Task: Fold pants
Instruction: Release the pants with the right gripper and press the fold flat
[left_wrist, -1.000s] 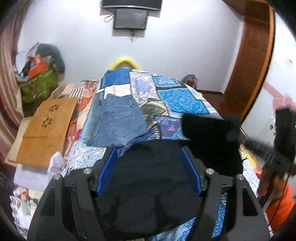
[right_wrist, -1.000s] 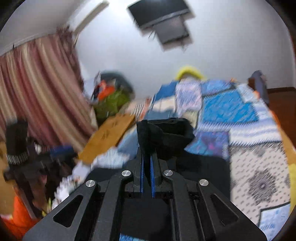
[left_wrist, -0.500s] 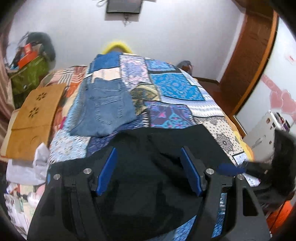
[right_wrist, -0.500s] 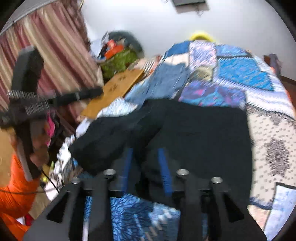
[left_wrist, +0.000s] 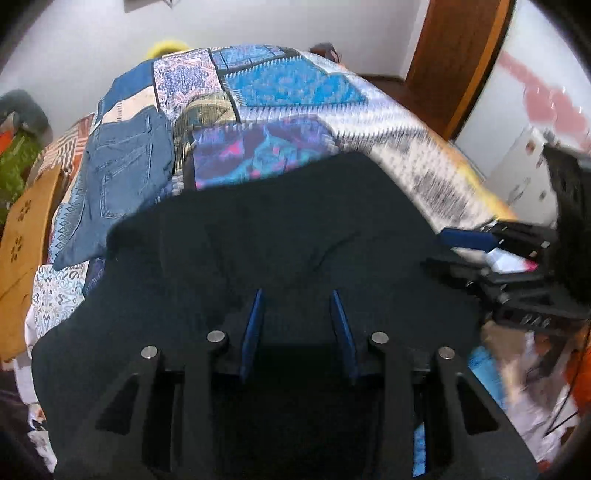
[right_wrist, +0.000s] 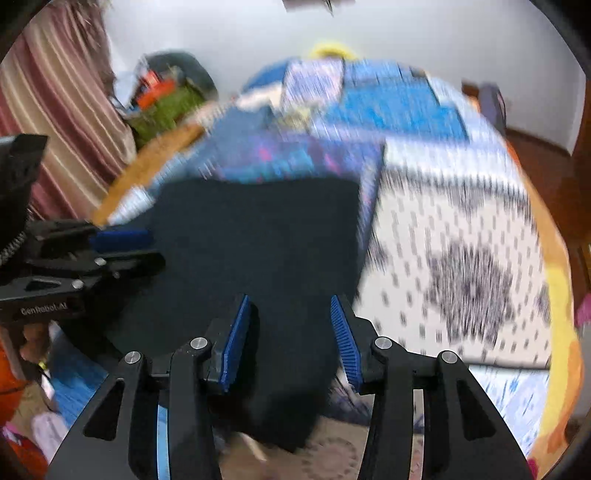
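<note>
Black pants (left_wrist: 280, 229) lie spread on the near end of a patchwork bed; they also show in the right wrist view (right_wrist: 258, 236). My left gripper (left_wrist: 297, 299) is open just above their near edge, holding nothing. My right gripper (right_wrist: 288, 310) is open above the pants' right part, also empty. The right gripper appears at the right edge of the left wrist view (left_wrist: 480, 243). The left gripper appears at the left of the right wrist view (right_wrist: 125, 247). The right wrist view is motion-blurred.
Folded blue jeans (left_wrist: 122, 170) lie farther up the patchwork bedspread (left_wrist: 288, 81) on the left. A wooden board (left_wrist: 22, 236) sits off the bed's left side. A wooden door (left_wrist: 454, 62) stands at the right. Clutter lies on the floor at both sides.
My right gripper has let go of the pants fabric and opened. The lifted part now lies flat on the bed. Both grippers have moved down toward the pants' near edge.
</note>
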